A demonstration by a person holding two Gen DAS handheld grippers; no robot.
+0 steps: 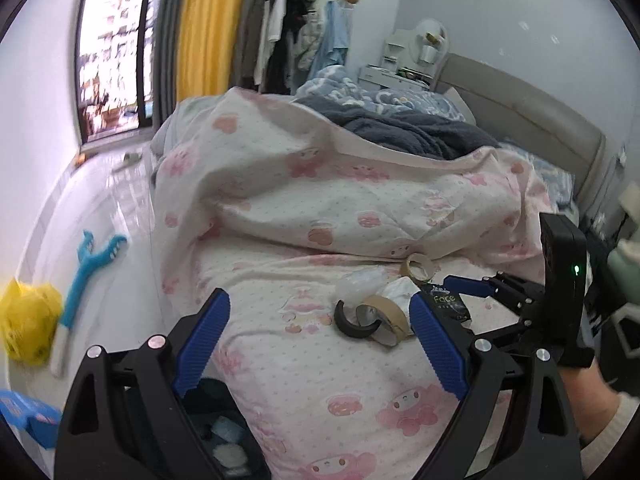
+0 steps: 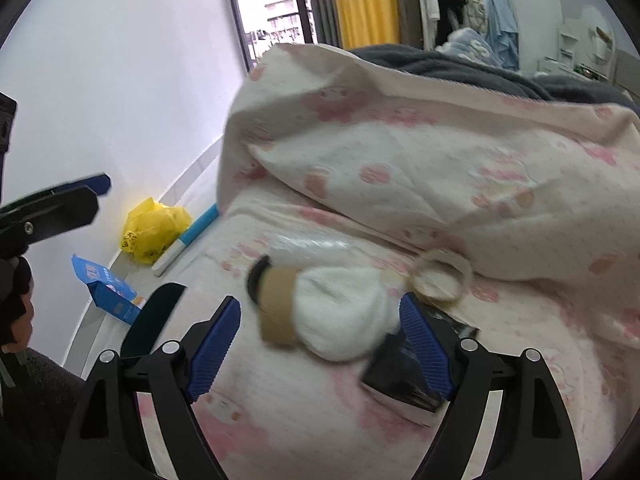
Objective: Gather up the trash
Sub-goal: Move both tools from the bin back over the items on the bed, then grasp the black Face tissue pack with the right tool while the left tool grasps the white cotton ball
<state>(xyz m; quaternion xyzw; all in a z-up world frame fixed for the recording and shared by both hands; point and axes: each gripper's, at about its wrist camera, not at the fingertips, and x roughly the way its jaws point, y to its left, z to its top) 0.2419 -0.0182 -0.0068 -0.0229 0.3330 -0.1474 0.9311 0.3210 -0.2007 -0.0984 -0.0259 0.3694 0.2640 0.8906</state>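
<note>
The trash lies in a small cluster on the bed (image 1: 320, 380), on a pink-patterned sheet near the foot of a bunched duvet (image 1: 360, 184). At its middle is a crumpled white tissue (image 2: 340, 312), touching a brown cardboard tape core (image 2: 278, 308) on one side and a black packet (image 2: 404, 372) on the other. In the left wrist view the packet (image 1: 446, 304) shows the word "Face" in pale letters — the smaller print beneath it is too fine to read. A black curved ring piece (image 1: 354, 322) lies against the brown core, and a crinkled clear plastic wrapper (image 1: 360, 282) sits just behind them. A second, paler tape ring (image 2: 442, 274) rests a little apart, close to the duvet's edge.

The right gripper (image 2: 320, 344) hovers over the cluster with its blue fingers (image 2: 214, 352) spread wide, the tissue and packet between them but not pressed. The left gripper (image 1: 320, 340) is likewise released, nothing clamped, its fingers either side of the black ring and core.

Out on the floor by the wall — a crumpled yellow plastic bag (image 2: 154, 228) with dark printing that is illegible, a blue-and-white long-handled tool (image 1: 86, 280), and a blue carton (image 2: 108, 288) whose writing is blurred.
</note>
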